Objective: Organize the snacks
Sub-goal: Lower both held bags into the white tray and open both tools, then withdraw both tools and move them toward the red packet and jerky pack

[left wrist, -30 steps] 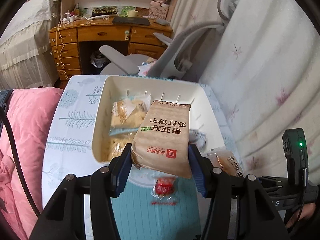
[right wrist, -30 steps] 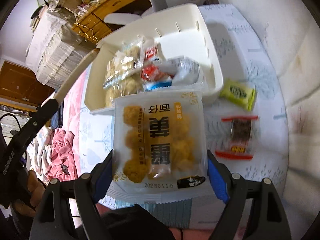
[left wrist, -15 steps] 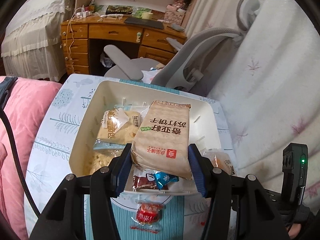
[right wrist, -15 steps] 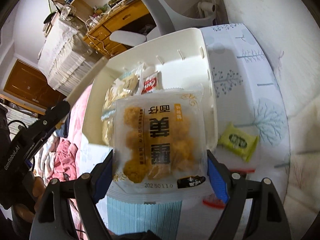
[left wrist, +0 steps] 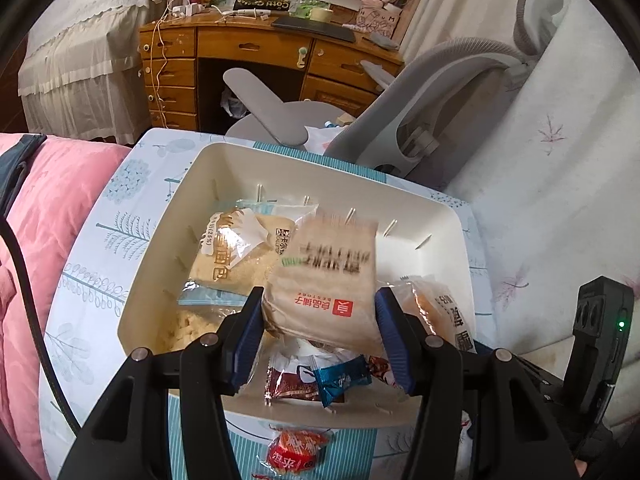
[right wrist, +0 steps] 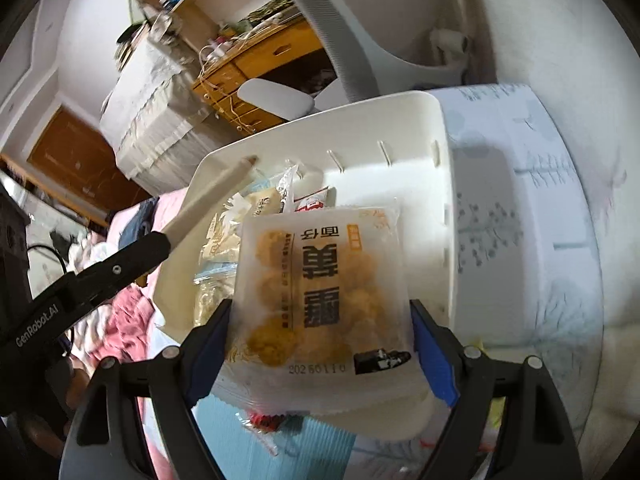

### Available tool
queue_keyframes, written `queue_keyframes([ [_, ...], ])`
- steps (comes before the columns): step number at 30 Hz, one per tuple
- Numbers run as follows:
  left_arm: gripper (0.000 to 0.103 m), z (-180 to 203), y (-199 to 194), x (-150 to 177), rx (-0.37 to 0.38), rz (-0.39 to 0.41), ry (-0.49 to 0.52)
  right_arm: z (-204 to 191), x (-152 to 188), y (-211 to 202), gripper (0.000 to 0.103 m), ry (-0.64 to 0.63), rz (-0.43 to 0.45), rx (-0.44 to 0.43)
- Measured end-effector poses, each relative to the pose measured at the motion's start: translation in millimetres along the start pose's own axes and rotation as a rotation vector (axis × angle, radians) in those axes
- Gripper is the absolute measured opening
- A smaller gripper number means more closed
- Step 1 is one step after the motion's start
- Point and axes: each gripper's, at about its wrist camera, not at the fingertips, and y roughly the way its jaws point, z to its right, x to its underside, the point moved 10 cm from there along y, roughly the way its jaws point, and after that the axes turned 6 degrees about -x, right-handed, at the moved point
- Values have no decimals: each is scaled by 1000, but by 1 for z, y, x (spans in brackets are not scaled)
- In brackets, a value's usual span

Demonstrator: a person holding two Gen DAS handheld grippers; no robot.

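My left gripper [left wrist: 320,334] is shut on a brown paper cracker pack [left wrist: 328,280], held over the near part of the white bin [left wrist: 240,156]. The pack's far end is blurred. My right gripper [right wrist: 320,350] is shut on a clear bread-ball pack [right wrist: 320,292], held over the bin's near rim [right wrist: 304,140]. That pack also shows at the right in the left wrist view [left wrist: 444,312]. The bin holds several snacks: a bread pack [left wrist: 232,256] and small wrapped sweets [left wrist: 316,376]. The left gripper's arm [right wrist: 100,276] shows at the left of the right wrist view.
A red wrapped snack [left wrist: 292,452] lies on the patterned tablecloth [left wrist: 100,240] in front of the bin. A pink quilt [left wrist: 32,220] is on the left. A grey office chair [left wrist: 400,108] and a wooden desk [left wrist: 256,52] stand beyond the table.
Both grippers have moved forward over the bin with their packs. The green and red snacks on the cloth have left the right wrist view.
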Motion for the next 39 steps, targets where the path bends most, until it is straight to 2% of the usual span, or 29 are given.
queue_keyframes([
  [5, 54, 5, 3, 2, -10, -13, 18, 0, -7, 5, 88, -10, 17, -10],
  [12, 70, 5, 1, 12, -17, -40, 24, 6, -11, 1, 90, 7, 43, 14],
  [15, 71, 3, -5, 12, -19, -35, 26, 12, -9, -4, 90, 42, 44, 18],
  [19, 78, 1, -15, 14, -14, -29, 22, 13, -4, -15, 90, 57, 54, 37],
  [29, 78, 6, -52, 29, 44, -15, 72, 4, 11, -53, 90, 85, 121, 78],
  [39, 78, -5, -84, 57, 109, -39, 129, -8, 52, -84, 90, 140, 184, 157],
])
